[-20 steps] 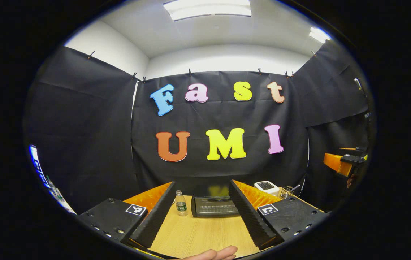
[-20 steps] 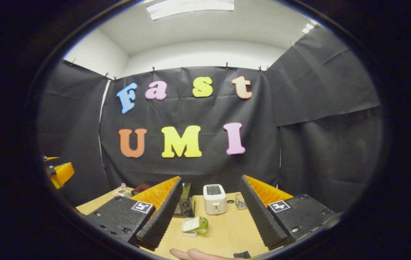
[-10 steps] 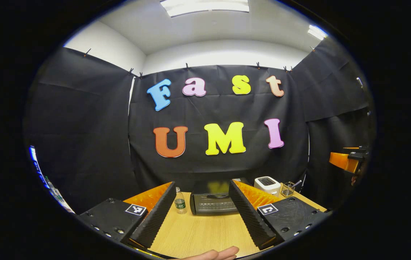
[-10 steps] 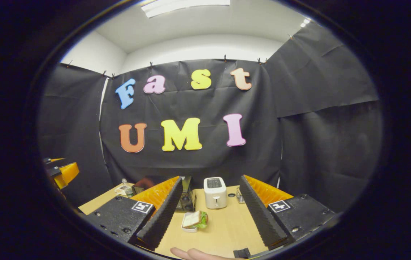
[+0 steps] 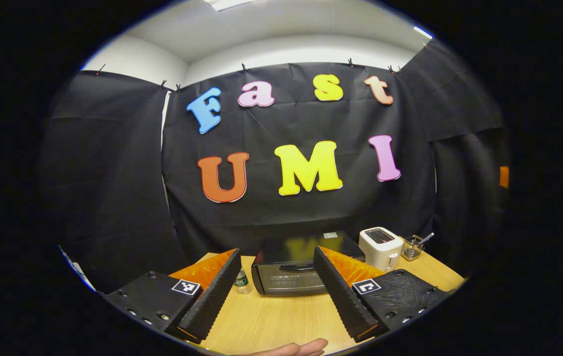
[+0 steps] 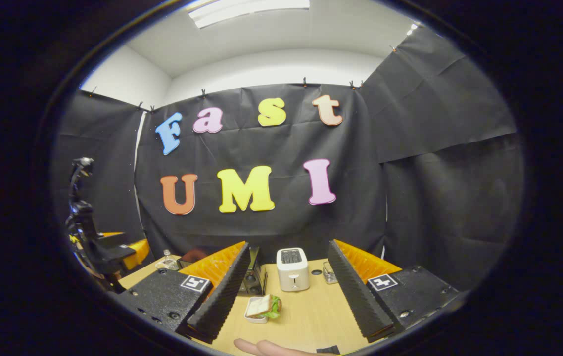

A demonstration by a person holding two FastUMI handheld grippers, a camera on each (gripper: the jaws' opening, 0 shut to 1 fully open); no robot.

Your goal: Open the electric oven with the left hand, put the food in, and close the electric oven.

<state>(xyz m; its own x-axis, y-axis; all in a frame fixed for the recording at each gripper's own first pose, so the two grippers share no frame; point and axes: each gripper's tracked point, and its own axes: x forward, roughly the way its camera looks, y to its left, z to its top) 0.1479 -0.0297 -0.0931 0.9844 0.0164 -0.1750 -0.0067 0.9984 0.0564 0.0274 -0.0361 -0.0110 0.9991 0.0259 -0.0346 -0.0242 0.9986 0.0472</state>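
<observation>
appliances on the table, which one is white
The toaster, a small upright white box with top slots; the electric oven beside it is black, wide and low.

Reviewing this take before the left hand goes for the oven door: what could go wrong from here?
1. The water bottle stands close beside the oven; the open left gripper could tip it on approach.
2. The oven door is shut and its handle is thin; the fingers may slip off.
3. The sandwich sits in a small dish in front of the toaster; the open right gripper may push the dish instead of gripping.
</observation>
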